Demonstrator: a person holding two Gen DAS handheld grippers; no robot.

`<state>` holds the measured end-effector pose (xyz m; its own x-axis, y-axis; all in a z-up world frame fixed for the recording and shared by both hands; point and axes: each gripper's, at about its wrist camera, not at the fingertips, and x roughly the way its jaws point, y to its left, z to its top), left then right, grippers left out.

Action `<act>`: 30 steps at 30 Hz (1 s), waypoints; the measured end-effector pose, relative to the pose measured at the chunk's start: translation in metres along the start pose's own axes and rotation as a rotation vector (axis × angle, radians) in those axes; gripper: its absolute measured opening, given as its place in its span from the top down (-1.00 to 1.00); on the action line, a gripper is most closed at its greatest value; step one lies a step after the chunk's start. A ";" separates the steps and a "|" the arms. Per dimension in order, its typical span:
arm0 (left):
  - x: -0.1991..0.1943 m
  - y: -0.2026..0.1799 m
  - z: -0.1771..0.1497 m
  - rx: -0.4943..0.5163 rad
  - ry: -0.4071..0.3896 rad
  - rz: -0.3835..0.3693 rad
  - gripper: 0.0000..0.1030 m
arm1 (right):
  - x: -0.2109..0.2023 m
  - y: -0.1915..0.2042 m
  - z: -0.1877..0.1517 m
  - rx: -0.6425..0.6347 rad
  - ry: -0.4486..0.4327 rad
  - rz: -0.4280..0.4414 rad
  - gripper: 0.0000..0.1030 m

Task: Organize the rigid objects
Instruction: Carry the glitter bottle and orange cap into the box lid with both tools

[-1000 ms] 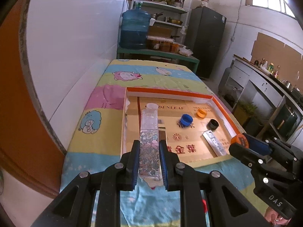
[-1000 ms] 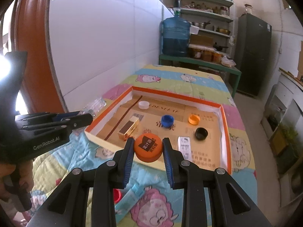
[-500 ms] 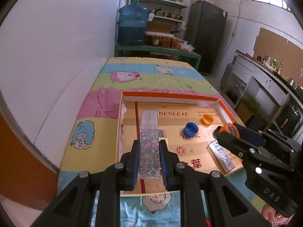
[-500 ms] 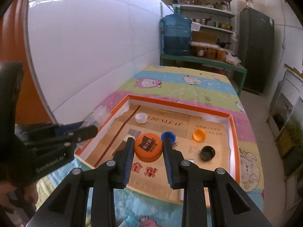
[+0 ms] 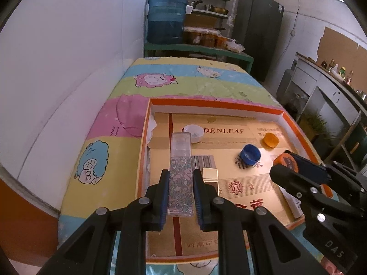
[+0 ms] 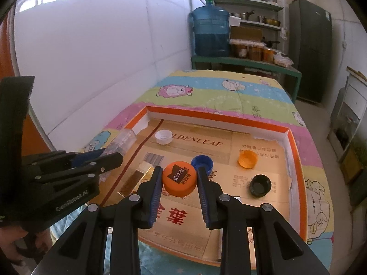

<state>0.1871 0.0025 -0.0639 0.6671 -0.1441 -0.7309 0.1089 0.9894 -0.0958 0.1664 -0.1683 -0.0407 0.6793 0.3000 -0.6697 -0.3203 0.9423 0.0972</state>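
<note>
My left gripper [image 5: 180, 192] is shut on a tall clear bottle [image 5: 180, 171] with a flowered label and a clear cap; it hangs over the left part of the orange-rimmed box [image 5: 215, 102]. In the right wrist view this bottle [image 6: 121, 142] sticks out of the left gripper [image 6: 101, 160] near the box's left wall. My right gripper [image 6: 179, 184] is shut on a large orange lid [image 6: 179, 178] with black lettering, above the box floor. Seen from the left wrist, the orange lid [image 5: 285, 161] sits in the right gripper [image 5: 296, 171] at the right.
In the box [image 6: 296, 158] lie a white cap [image 6: 163, 136], a blue cap [image 6: 202, 162], a small orange cap [image 6: 247, 159], a black cap [image 6: 260, 185] and a gold case [image 6: 137, 176]. A white flat pack [image 5: 292, 202] lies at the box's right. A white wall runs along the left; shelves and a water jug [image 6: 211, 32] stand behind.
Both grippers moved forward and lower, from the near edge of the table to over the box floor, each still holding its object. The box looks larger and closer.
</note>
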 end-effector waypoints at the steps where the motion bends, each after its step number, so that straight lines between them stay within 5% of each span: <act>1: 0.003 0.000 -0.001 0.001 0.006 0.002 0.61 | 0.002 -0.001 0.000 0.002 0.004 0.000 0.41; 30: 0.027 -0.001 -0.005 0.018 0.068 0.020 0.61 | 0.039 0.000 -0.014 -0.010 0.123 0.008 0.41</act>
<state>0.2010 -0.0024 -0.0870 0.6176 -0.1220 -0.7770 0.1098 0.9916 -0.0685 0.1842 -0.1589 -0.0772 0.5907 0.2859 -0.7546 -0.3324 0.9383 0.0953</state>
